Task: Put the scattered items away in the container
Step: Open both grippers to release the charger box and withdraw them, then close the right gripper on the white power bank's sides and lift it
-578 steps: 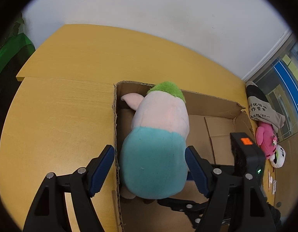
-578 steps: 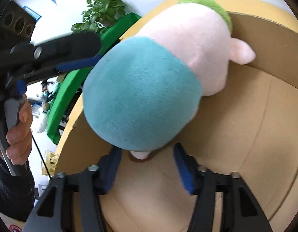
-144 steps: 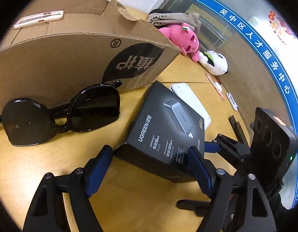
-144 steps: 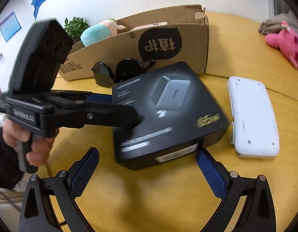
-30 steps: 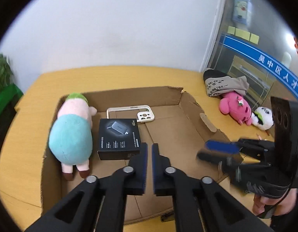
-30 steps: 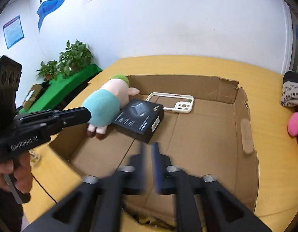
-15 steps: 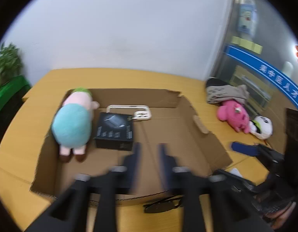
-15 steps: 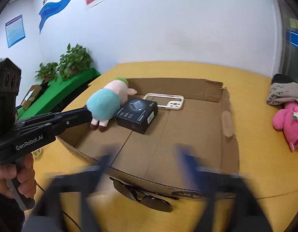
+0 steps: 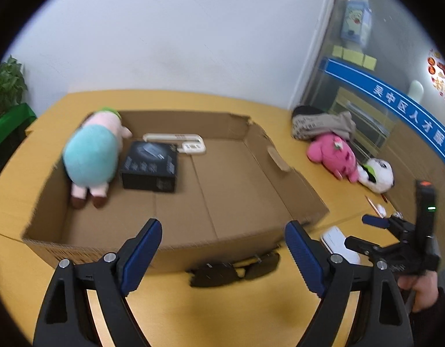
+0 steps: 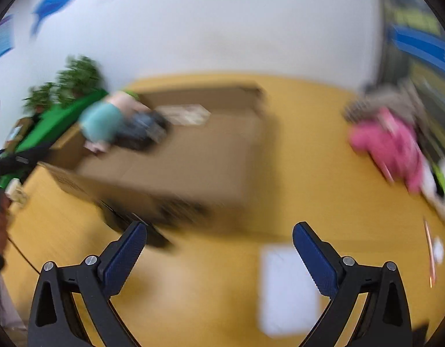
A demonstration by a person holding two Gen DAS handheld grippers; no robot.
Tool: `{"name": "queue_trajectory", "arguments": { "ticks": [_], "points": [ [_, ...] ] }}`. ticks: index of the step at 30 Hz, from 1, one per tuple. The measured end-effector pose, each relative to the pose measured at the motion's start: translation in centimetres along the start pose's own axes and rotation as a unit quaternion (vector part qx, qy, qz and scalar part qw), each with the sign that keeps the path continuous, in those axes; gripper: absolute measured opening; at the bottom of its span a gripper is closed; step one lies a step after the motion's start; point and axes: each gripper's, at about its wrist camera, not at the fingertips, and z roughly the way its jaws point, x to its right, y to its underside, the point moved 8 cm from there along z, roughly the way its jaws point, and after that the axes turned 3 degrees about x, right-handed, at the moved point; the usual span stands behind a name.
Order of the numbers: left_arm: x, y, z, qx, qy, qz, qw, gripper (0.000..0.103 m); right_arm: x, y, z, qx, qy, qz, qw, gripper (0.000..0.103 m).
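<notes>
Yellow table (image 9: pixel 222 312) under a plain white wall, with a plant (image 9: pixel 5 86) off to my left. That's what both wrist cams had. Cardboard box (image 9: pixel 283 173) sat in the middle of the table with its flaps open. Inside it, along the left side, lay the plush (image 9: pixel 90 156) with the teal body, feet toward me. Just right of that was the black carton (image 9: pixel 148 166), and behind the carton a white phone case (image 9: pixel 176 141) lay flat near the back wall.

Sunglasses (image 9: pixel 234 269) were on the table just outside the box's near wall, pretty much right ahead of my left gripper (image 9: pixel 222 256). Its jaws were opening and had nothing between them, just hanging above the table.

White case (image 9: pixel 339 243) lay on the table off the box's near right corner. My right gripper (image 10: pixel 219 256) was spread wide and empty too. That view was badly smeared, but the same white case (image 10: pixel 289 289) showed as a pale rectangle on the table, low and toward the right finger (image 10: pixel 313 260). From the left cam I could see that gripper (image 9: pixel 375 225) out past the case, with my right hand (image 9: pixel 422 289) on its handle.

Farther right a pink plush (image 9: pixel 332 153), a panda (image 9: pixel 377 175) and a bundle of grey cloth (image 9: pixel 320 121) sat well apart from the box.
</notes>
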Motion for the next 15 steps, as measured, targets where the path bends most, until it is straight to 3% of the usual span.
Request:
{"name": "queue_trajectory", "arguments": {
  "ticks": [3, 5, 8, 12, 15],
  "points": [
    [1.6, 1.4, 1.3, -0.017, 0.023, 0.003, 0.9996, 0.086, 5.2, 4.5, 1.2, -0.052, 0.042, 0.039, 0.997, 0.102],
    [2.7, 2.3, 2.4, -0.035, 0.036, -0.001, 0.9988, 0.086, 7.2, 6.4, 1.7, -0.068, 0.042, 0.075, 0.994, 0.102],
    [4.5, 3.6, 3.8, -0.062, 0.058, -0.003, 0.9964, 0.086, 7.3, 7.6, 2.1, -0.074, 0.026, 0.085, 0.993, 0.102],
    [6.5, 4.5, 4.7, -0.075, 0.082, 0.003, 0.9938, 0.086, 6.9, 9.2, 4.0, -0.106, 0.040, 0.064, 0.991, 0.093],
    [7.6, 5.2, 5.4, -0.085, 0.099, 0.005, 0.9914, 0.086, 7.1, 9.7, 4.1, -0.104, 0.053, 0.060, 0.991, 0.088]
  ]
}}
